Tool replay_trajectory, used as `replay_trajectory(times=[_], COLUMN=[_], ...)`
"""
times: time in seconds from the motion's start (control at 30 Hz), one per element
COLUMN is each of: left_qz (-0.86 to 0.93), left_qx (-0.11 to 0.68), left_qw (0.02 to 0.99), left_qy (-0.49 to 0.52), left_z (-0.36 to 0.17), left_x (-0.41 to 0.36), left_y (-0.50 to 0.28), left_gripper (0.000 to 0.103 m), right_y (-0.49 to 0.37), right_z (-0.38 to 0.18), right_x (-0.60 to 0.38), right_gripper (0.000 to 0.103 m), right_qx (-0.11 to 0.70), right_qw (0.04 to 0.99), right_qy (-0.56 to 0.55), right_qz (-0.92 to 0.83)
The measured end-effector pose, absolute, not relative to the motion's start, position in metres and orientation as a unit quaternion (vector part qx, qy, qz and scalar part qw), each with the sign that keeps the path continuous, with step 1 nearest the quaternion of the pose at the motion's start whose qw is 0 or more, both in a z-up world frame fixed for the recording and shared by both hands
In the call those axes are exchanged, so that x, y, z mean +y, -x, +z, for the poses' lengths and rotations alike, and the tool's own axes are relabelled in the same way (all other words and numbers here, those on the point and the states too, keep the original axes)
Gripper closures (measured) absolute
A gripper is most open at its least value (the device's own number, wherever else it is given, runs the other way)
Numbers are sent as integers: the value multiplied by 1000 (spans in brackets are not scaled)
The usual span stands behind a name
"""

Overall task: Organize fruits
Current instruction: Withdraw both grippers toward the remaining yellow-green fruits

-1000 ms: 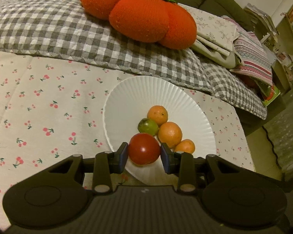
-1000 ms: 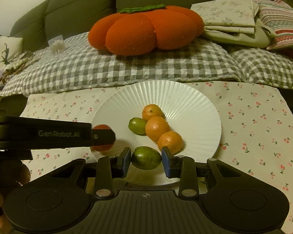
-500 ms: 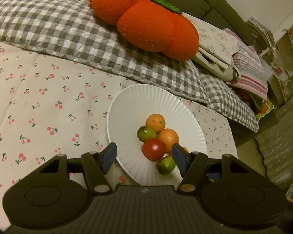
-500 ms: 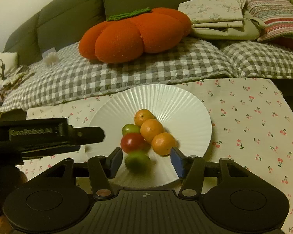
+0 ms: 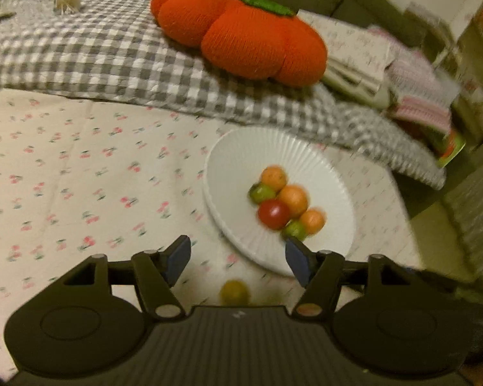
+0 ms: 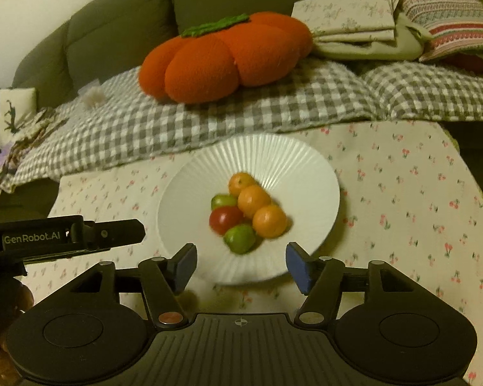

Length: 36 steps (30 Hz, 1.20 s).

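A white ribbed plate [image 5: 241, 160] [image 6: 273, 160] on the cherry-print cloth holds three oranges [image 6: 253, 200], a red tomato [image 5: 273, 214] [image 6: 225, 220] and two green fruits [image 5: 294, 229] [image 6: 240, 238], all bunched together. My left gripper [image 5: 238, 259] hangs over the plate's near left rim; its jaws are opening and nothing is between them. My right gripper [image 6: 241, 265] hovers just short of the near green fruit, jaws opening and also empty. A blurred yellow-green fruit [image 5: 234, 292] lies on the cloth under the left gripper.
A big orange pumpkin cushion [image 6: 222, 61] rests on a grey checked blanket [image 6: 209, 119] behind the plate, with folded linens [image 6: 354, 22] at the right. The left gripper's finger [image 6: 119, 234] juts in at the left of the right wrist view. Cherry-print cloth [image 5: 64, 177] stretches left.
Both grippers opened and let go: the red tomato and the green fruit now lie on the plate with the others. Both grippers have pulled back and risen.
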<state>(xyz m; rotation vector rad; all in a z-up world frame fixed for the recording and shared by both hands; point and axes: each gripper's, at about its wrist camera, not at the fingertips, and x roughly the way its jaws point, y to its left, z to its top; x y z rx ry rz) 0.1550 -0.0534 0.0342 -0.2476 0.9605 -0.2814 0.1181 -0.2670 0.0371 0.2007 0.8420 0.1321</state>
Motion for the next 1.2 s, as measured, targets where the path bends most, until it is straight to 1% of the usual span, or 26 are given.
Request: replay_trajectory(times=[0.07, 0.1, 0.17, 0.23, 0.3, 0.4, 0.47, 0.53, 0.63, 0.7, 0.77, 1.07, 1.2], left_qz=[-125, -123, -118, -113, -107, -100, -95, -91, -91, -91, -88, -84, -101], left_qx=[458, 459, 463, 466, 472, 479, 483, 486, 488, 487, 486, 499, 491], left_qw=[875, 875, 874, 874, 871, 868, 867, 866, 865, 865, 866, 860, 863], left_qy=[93, 89, 85, 83, 81, 81, 80, 78, 79, 78, 80, 71, 62], left_z=[36, 36, 37, 36, 35, 32, 29, 28, 29, 30, 29, 11, 7], left_x=[-55, -54, -52, -51, -48, -47, -46, -46, -46, -45, -42, -35, -39], left_y=[-145, -141, -134, -127, -120, -111, -105, -100, -92, -86, -79, -66, -60], left_gripper=[32, 29, 27, 25, 22, 19, 15, 15, 14, 9, 7, 6, 6], right_y=[-112, -110, -103, -97, -90, -81, -75, -71, -65, -61, -57, -43, -41], right_z=[36, 36, 35, 34, 33, 31, 31, 33, 33, 32, 29, 5, 2], right_x=[-264, -263, -260, -257, -254, -252, -253, -256, -262, -265, -267, -272, -272], right_gripper=[38, 38, 36, 29, 27, 27, 24, 20, 19, 19, 18, 17, 17], right_qx=[419, 423, 433, 437, 444, 452, 452, 450, 450, 452, 454, 474, 472], right_qw=[900, 898, 894, 891, 888, 884, 885, 886, 886, 885, 884, 875, 877], right_qy=[-98, -98, -96, -95, -90, -82, -79, -78, -81, -82, -77, -58, -56], right_qz=[66, 67, 72, 77, 79, 81, 81, 81, 78, 77, 77, 72, 74])
